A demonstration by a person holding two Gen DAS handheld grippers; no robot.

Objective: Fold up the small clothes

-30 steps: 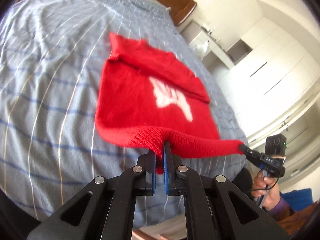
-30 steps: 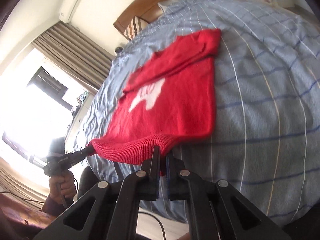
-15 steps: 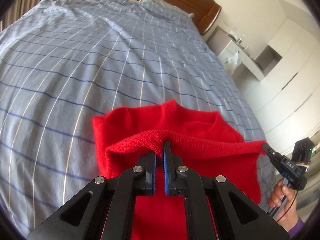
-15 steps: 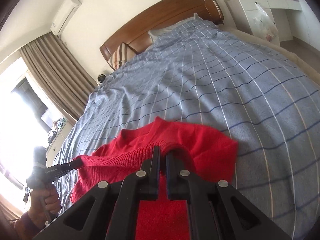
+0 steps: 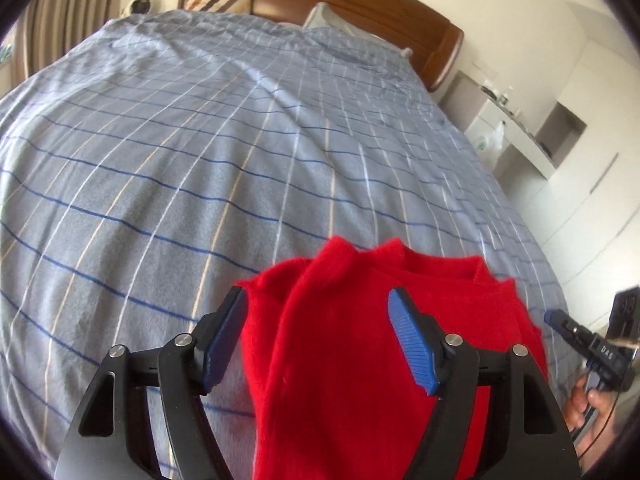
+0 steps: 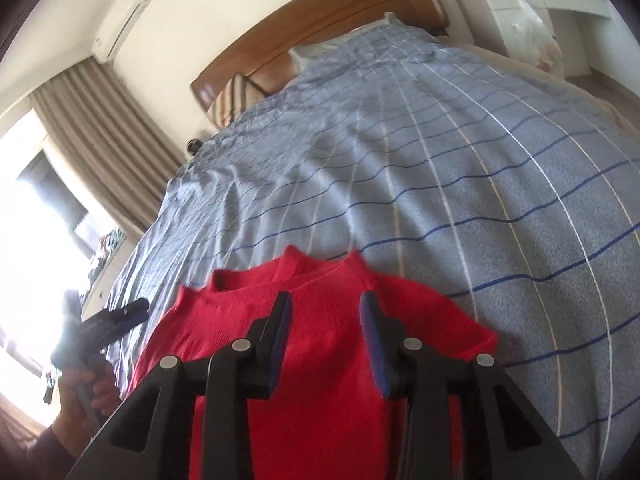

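Your red sweater (image 5: pixel 360 360) lies folded on the bed (image 5: pixel 240 160), at the lower middle of both wrist views, with its collar edge pointing up the frame toward the headboard (image 6: pixel 320 28) and its length running back toward you under the tools. In the left view the fingers (image 5: pixel 224 336) of your left gripper (image 5: pixel 316 340) stand wide apart, gripping nothing, with the sweater's left portion showing between them. In the right view your right gripper (image 6: pixel 326 340) is likewise spread, holding nothing, and the sweater (image 6: pixel 320 340) sits directly ahead of and below it. Both tools are about equally near, one toward each side of the cloth. A bump of fabric rises at the upper left of the sweater in the left view, so your left hand looks better placed to smooth it before any further fold across the long axis.
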